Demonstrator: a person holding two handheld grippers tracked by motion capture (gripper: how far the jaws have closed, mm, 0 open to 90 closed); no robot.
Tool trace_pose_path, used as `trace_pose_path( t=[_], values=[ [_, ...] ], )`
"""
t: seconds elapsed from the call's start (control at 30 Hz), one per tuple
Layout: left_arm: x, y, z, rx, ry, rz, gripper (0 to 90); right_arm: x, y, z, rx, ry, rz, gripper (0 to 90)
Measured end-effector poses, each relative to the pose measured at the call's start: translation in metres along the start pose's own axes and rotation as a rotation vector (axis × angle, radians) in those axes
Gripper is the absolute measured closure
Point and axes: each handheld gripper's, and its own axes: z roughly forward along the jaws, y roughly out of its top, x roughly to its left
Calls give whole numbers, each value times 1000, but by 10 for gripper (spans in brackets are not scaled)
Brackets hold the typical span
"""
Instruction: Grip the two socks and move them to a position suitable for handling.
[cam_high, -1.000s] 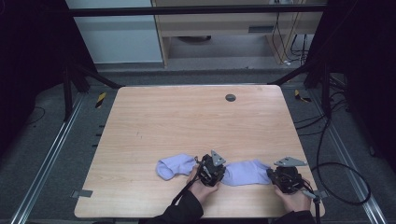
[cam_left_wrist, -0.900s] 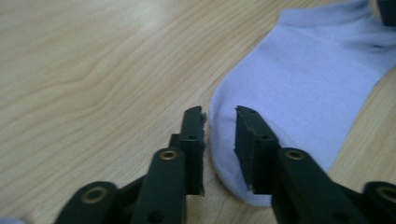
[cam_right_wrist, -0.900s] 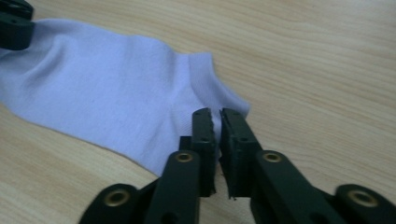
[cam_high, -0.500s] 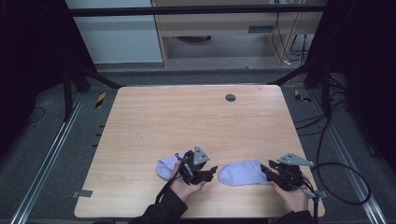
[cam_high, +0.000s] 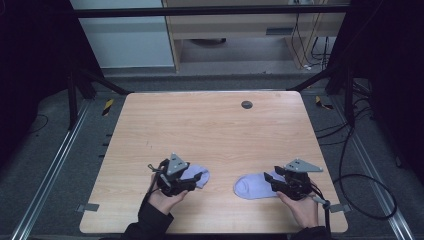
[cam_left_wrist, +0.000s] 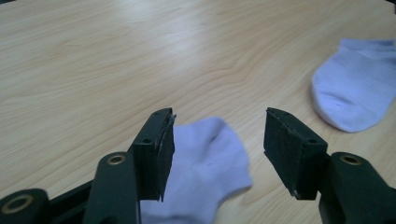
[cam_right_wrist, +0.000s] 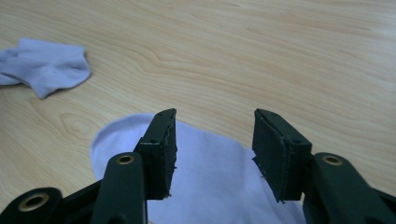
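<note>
Two pale lilac socks lie near the front edge of the wooden table (cam_high: 210, 130). In the high view the left sock (cam_high: 199, 175) pokes out to the right from under my left gripper (cam_high: 196, 181). The right sock (cam_high: 251, 186) lies flat, its toe to the left, with my right gripper (cam_high: 274, 181) over its other end. In the left gripper view, my left gripper (cam_left_wrist: 217, 126) is open above the left sock (cam_left_wrist: 210, 158), and the right sock (cam_left_wrist: 359, 88) lies farther off. In the right gripper view, my right gripper (cam_right_wrist: 215, 121) is open over the right sock (cam_right_wrist: 210, 182), with the left sock (cam_right_wrist: 46, 65) beyond.
A small dark round disc (cam_high: 246, 104) sits near the table's far edge. A black cable (cam_high: 360, 200) trails from the right gripper off the table's right side. Metal frame rails (cam_high: 50, 170) run along the floor beside the table.
My left gripper has moved left from the gap between the socks and now covers most of the left sock. The right gripper has barely shifted.
</note>
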Motion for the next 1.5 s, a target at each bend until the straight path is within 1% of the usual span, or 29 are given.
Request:
trace_pose_path(
  t=[0.07, 0.1, 0.13, 0.17, 0.27, 0.3, 0.33, 0.37, 0.43, 0.47, 0.5, 0.53, 0.57, 0.63, 0.67, 0.7, 0.73, 0.8, 0.83, 0.87, 0.97, 1.03, 1.1, 1.13, 1.17, 1.2, 1.23, 1.33, 1.5],
  values=[
    [9, -4, -7, -12, 22, -24, 431, 6, 4, 3, 1, 19, -26, 513],
    [15, -8, -11, -12, 40, -41, 431, 6, 4, 3, 1, 19, -26, 513],
    [19, -10, -13, -15, 50, -56, 433, 10, 6, 5, 3, 29, -34, 513],
    [24, -13, -16, -17, 58, -65, 437, 12, 8, 6, 7, 40, -33, 512],
    [34, -21, -22, -14, 79, -90, 442, 20, 12, 11, 8, 61, -51, 513],
    [37, -23, -23, -9, 88, -92, 446, 25, 16, 14, 7, 77, -65, 513],
    [39, -26, -25, -6, 96, -96, 446, 25, 16, 14, 7, 77, -65, 513],
    [41, -28, -26, -6, 100, -98, 448, 29, 17, 16, 9, 84, -66, 514],
    [45, -34, -28, 2, 110, -105, 453, 35, 21, 20, 3, 98, -85, 516],
    [46, -37, -28, 12, 113, -104, 454, 38, 23, 22, 2, 108, -90, 516],
    [47, -39, -28, 16, 115, -104, 458, 45, 27, 26, 2, 123, -101, 516],
    [50, -44, -28, 34, 120, -108, 461, 49, 29, 29, 2, 132, -107, 516],
    [50, -44, -28, 34, 120, -108, 466, 49, 29, 29, 2, 132, -107, 516],
    [51, -48, -27, 56, 124, -110, 475, 62, 34, 37, 5, 160, -128, 520],
    [52, -50, -25, 66, 126, -113, 475, 62, 34, 37, 5, 160, -128, 520],
    [52, -52, -24, 72, 123, -116, 485, 66, 36, 40, 3, 167, -141, 523],
    [52, -54, -22, 84, 124, -112, 495, 71, 37, 44, 5, 176, -144, 530],
    [52, -55, -19, 99, 127, -106, 505, 82, 40, 52, 11, 195, -172, 543],
    [53, -57, -16, 106, 125, -107, 515, 92, 42, 60, 18, 210, -187, 546],
    [53, -57, -16, 106, 125, -107, 517, 92, 42, 60, 18, 210, -187, 546],
    [52, -58, -12, 116, 121, -109, 520, 103, 44, 71, 32, 227, -196, 546],
    [51, -59, -10, 124, 110, -107, 521, 110, 44, 78, 40, 236, -202, 549],
    [50, -59, -7, 127, 106, -105, 522, 116, 44, 84, 47, 246, -212, 558],
    [50, -59, -6, 130, 107, -103, 527, 122, 44, 90, 55, 254, -224, 565],
    [49, -59, -5, 133, 104, -101, 527, 122, 44, 90, 55, 254, -224, 565],
    [49, -59, -4, 136, 100, -100, 536, 128, 45, 97, 64, 265, -232, 571],
    [48, -59, -3, 139, 98, -100, 536, 128, 45, 97, 64, 265, -232, 571],
    [46, -59, 0, 155, 89, -91, 555, 135, 44, 106, 79, 273, -244, 576],
    [45, -60, 3, 171, 91, -85, 605, 147, 39, 123, 119, 283, -279, 597]
  ],
)
